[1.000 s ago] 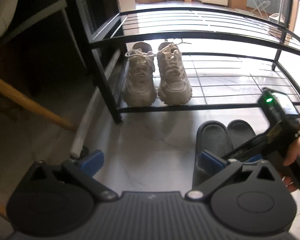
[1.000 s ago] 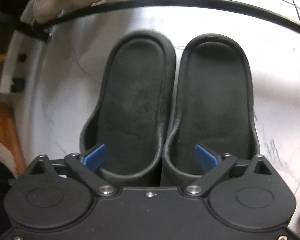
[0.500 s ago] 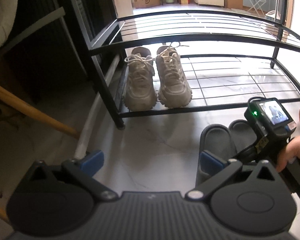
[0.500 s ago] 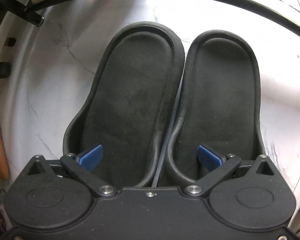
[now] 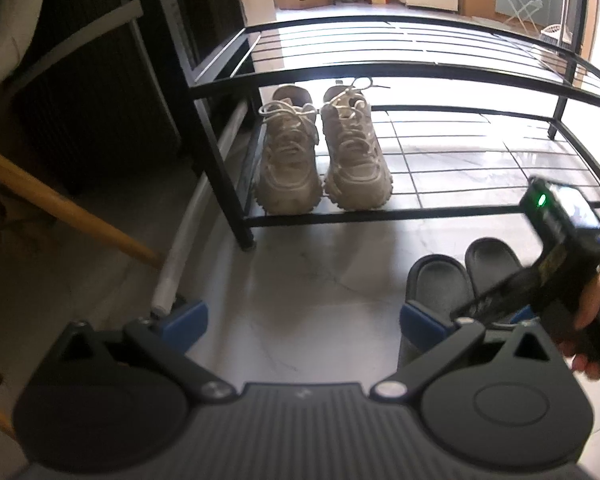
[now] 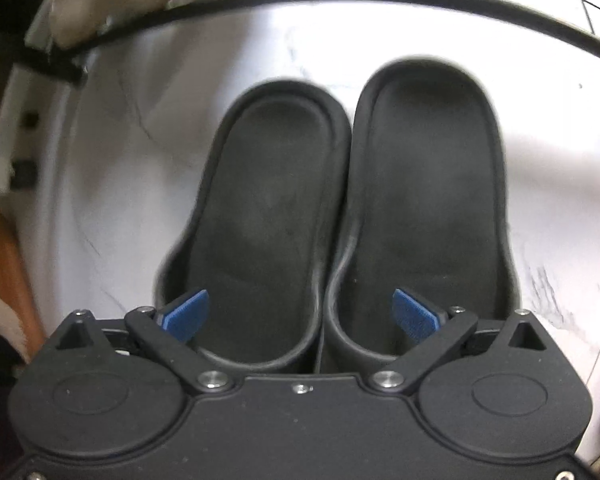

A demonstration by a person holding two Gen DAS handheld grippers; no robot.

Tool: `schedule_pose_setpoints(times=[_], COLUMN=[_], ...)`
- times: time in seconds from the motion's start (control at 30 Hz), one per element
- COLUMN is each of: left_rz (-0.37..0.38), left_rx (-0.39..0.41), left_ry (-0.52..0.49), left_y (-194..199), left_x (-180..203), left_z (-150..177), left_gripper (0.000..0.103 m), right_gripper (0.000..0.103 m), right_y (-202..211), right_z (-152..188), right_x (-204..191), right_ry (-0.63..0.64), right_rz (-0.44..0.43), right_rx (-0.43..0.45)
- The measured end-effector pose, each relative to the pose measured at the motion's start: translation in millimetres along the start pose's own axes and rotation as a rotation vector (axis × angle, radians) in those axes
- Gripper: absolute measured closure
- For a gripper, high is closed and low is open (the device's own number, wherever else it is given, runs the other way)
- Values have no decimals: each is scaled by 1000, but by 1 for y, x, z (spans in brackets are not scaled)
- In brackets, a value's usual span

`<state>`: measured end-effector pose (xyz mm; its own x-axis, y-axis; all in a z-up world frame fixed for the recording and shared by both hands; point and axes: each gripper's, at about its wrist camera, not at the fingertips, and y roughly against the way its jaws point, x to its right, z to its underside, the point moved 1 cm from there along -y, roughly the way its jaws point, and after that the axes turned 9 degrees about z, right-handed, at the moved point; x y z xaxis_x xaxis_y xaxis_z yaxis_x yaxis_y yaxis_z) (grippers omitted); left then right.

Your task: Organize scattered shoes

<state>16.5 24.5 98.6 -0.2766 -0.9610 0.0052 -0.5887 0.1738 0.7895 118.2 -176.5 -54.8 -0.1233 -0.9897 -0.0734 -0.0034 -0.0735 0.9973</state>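
Slippers (image 6: 340, 220) lie paired on floor, straddled by right gripper (image 6: 300, 314), jaws wide, nothing clamped yet. Step judged: grasp approach. Next, inner walls to be pinched together, then lifted. Left gripper (image 5: 302, 320) spread wide, empty; rack (image 5: 440, 212) ahead.

Your shoe rack (image 5: 380, 216) stands on the floor (image 5: 300, 300) ahead of you. The pair of sneakers (image 5: 324, 152) sits side by side on its bottom shelf, at the left end. The two slippers (image 6: 348, 216) lie touching each other on the floor just in front of the rack, to the right of the sneakers. Your right hand-held gripper (image 6: 300, 312) straddles their near ends, one fingertip over each slipper.
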Motion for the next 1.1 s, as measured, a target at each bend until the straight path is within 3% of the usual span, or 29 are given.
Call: schedule_pose_setpoints(times=[0.13, 0.3, 0.6, 0.7, 0.73, 0.77, 0.8, 0.87, 0.93, 1.0, 1.03, 1.1], left_rz=[5, 12, 60, 68, 69, 70, 69, 63, 53, 53, 50, 46], left_rx=[-11, -1, 36, 47, 49, 51, 51, 48, 34, 28, 27, 25], left_ry=[11, 31, 101, 114, 115, 116, 115, 110, 115, 120, 118, 116], left_y=[-2, -2, 0, 0, 0, 0, -1, -2, -5, -5, -5, -4], left_x=[1, 4, 12, 15, 15, 15, 15, 14, 11, 8, 6, 3], left_z=[-1, -9, -30, -34, -35, -36, -36, -35, -32, -30, -29, -26], left_gripper=[1, 1, 1, 1, 1, 1, 1, 1, 1, 1, 1, 1], right_gripper=[6, 11, 4, 20, 42, 75, 84, 84, 75, 46, 24, 22], right_y=[5, -8, -17, -10, -6, -3, 2, 8, 15, 24, 31, 45], right_z=[-2, 11, 9, 9, 9, 8, 6, 3, -1, -2, -2, 0], right_x=[7, -2, 2, 4, 3, 4, 6, 8, 10, 10, 8, -8], right_ry=[-21, 71, 96, 105, 121, 131, 139, 142, 141, 119, 117, 156], right_rz=[4, 94, 92, 77, 68, 69, 62, 44, 14, -5, -6, -30], right_rx=[6, -28, -29, 0, 11, 19, 30, 44, 60, 69, 81, 110])
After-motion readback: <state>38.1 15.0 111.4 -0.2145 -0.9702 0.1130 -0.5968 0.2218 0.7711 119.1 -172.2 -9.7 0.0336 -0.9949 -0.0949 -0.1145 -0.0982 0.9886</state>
